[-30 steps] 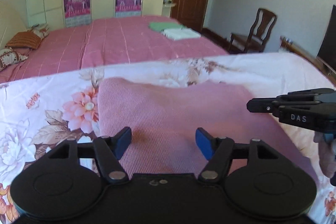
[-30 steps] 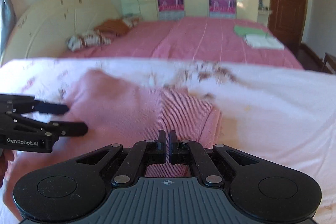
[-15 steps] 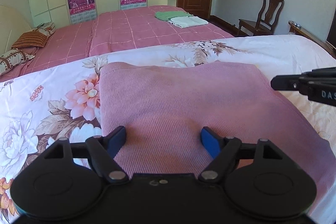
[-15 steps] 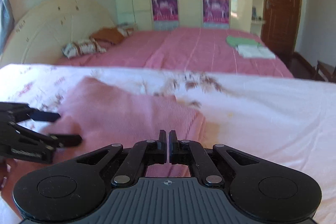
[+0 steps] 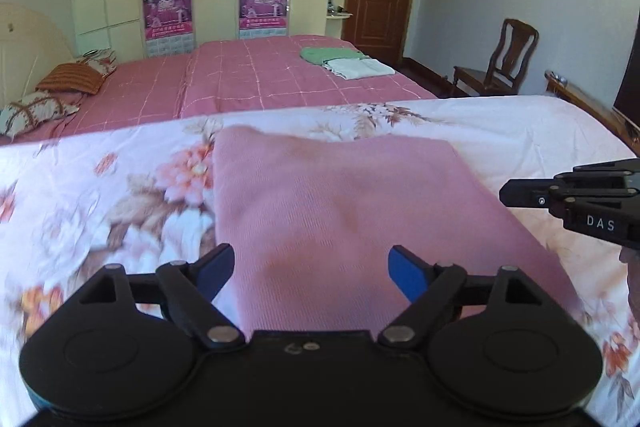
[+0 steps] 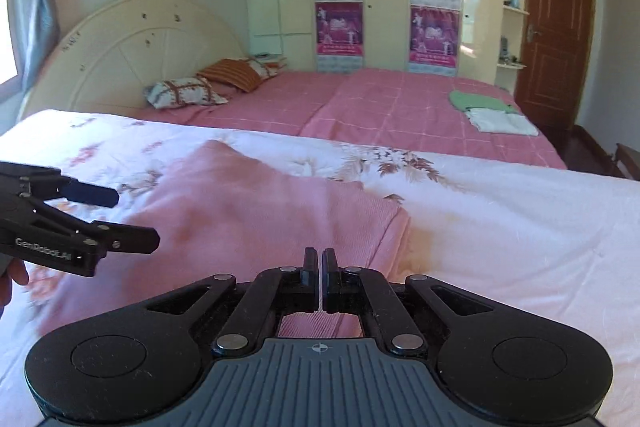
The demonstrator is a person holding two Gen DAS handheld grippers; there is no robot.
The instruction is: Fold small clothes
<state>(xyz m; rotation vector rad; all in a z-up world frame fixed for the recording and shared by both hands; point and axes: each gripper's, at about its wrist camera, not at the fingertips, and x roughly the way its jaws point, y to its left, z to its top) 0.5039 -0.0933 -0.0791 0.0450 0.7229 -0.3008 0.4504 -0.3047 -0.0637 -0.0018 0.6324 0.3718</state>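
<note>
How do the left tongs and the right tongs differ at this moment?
The left tongs stand wide open, while the right tongs are shut with nothing seen between them. The left tongs have blue pads; the right tongs look all black. Both hover over the pink garment lying flat on the floral sheet.

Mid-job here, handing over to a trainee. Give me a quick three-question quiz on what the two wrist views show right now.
1. True or false: the left gripper is open above the pink garment.
2. What lies under the pink garment? A) floral sheet B) wooden chair C) bare floor
3. Fill in: the right gripper has its fingers ____, with nothing seen between them.

Key: 1 true. 2 A. 3 shut.
</note>
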